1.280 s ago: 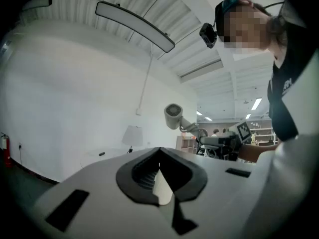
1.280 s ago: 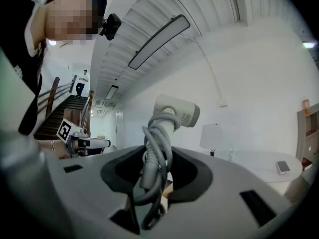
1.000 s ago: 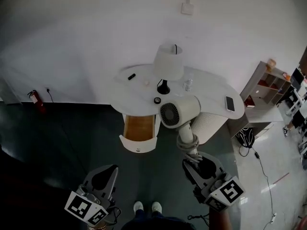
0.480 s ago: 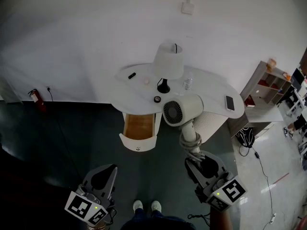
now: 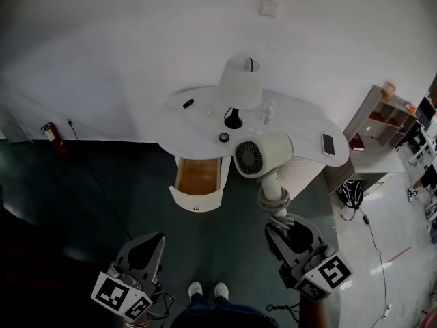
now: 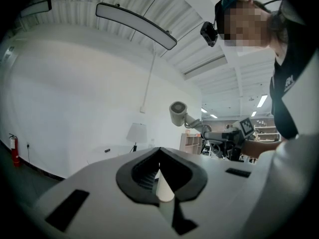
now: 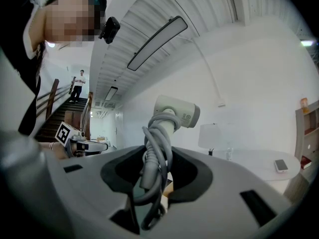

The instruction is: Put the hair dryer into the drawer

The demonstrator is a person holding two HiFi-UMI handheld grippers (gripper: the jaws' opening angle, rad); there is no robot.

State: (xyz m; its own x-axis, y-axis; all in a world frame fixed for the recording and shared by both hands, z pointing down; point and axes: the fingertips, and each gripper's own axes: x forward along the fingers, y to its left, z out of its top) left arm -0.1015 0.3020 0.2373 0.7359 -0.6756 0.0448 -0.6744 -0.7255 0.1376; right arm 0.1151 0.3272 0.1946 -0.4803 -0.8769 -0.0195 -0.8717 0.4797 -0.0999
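The cream hair dryer (image 5: 263, 154) hangs in the air in front of the white table (image 5: 198, 132), with its round grille facing up toward me. Its grey cord is wound round the handle (image 5: 274, 198). My right gripper (image 5: 283, 229) is shut on that wrapped handle, and the right gripper view shows the hair dryer (image 7: 175, 111) standing up from between the jaws. The drawer (image 5: 196, 201) under the table is pulled open, showing a wooden floor, left of the dryer. My left gripper (image 5: 157, 240) is low at the left, shut and holding nothing. From it the hair dryer (image 6: 177, 112) shows to the right.
On the table stand a white lamp (image 5: 240, 84), a clear bottle (image 5: 268, 117), a phone (image 5: 328, 144) and two small dark items. A ribbed white unit (image 5: 300, 176) stands under the table's right side. A shelf (image 5: 386, 115) and a backpack (image 5: 350, 195) are at the right, a fire extinguisher (image 5: 49, 134) at the left wall.
The hair dryer and my right gripper have drifted slightly to the right. My left gripper has stayed where it was.
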